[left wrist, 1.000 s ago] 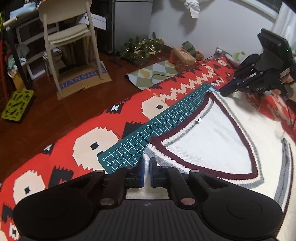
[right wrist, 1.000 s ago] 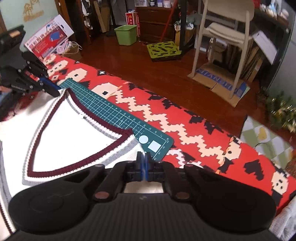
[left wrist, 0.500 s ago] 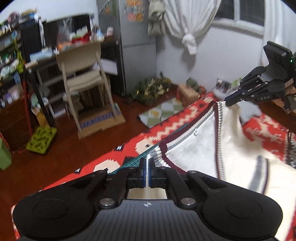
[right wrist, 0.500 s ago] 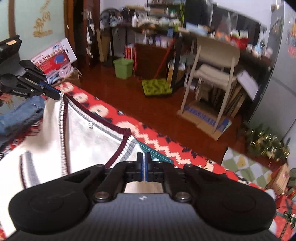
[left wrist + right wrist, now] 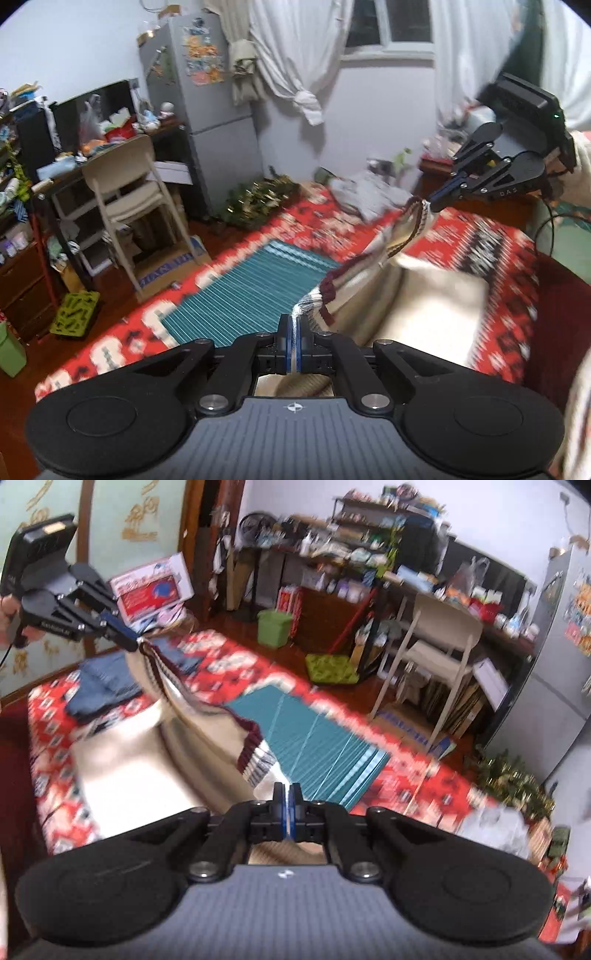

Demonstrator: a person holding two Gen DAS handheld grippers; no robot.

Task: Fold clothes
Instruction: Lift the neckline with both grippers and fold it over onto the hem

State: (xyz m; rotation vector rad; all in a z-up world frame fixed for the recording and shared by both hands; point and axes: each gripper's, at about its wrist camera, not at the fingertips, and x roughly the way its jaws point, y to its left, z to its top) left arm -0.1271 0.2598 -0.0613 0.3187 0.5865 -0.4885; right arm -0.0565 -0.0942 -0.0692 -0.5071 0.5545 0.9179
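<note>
The left gripper (image 5: 294, 341), a black two-finger tool with blue pads, had its jaws pinched tight on the striped grey-and-maroon ribbed collar edge of a cream knitted V-neck sweater (image 5: 424, 306), and a thin sliver of the knit showed between the pads. The right gripper (image 5: 287, 812), of the same make, was likewise clamped on the opposite end of the collar trim, its jaws nearly touching with only fabric between them. Seen from the left wrist camera, the right gripper's tips met the collar at the upper right, and a cream sleeve cuff (image 5: 580, 166) of the person showed behind it. The sweater hung lifted between the two grippers, its neckline stretched in a sagging line, while its pale body trailed down onto a red blanket with white and black geometric motifs (image 5: 491, 254). Just beside the hanging garment, a teal gridded cutting mat (image 5: 251, 288) lay flat on the blanket. A folded pair of blue jeans (image 5: 107, 683) rested on the blanket near the left gripper in the right wrist view. Beyond the blanket's edge stood a cream plastic chair (image 5: 125, 192) on a dark wooden floor, a grey refrigerator with stickers (image 5: 210, 122) and a small green bin (image 5: 275, 627). Both views were blurred over the blanket and mat.
</note>
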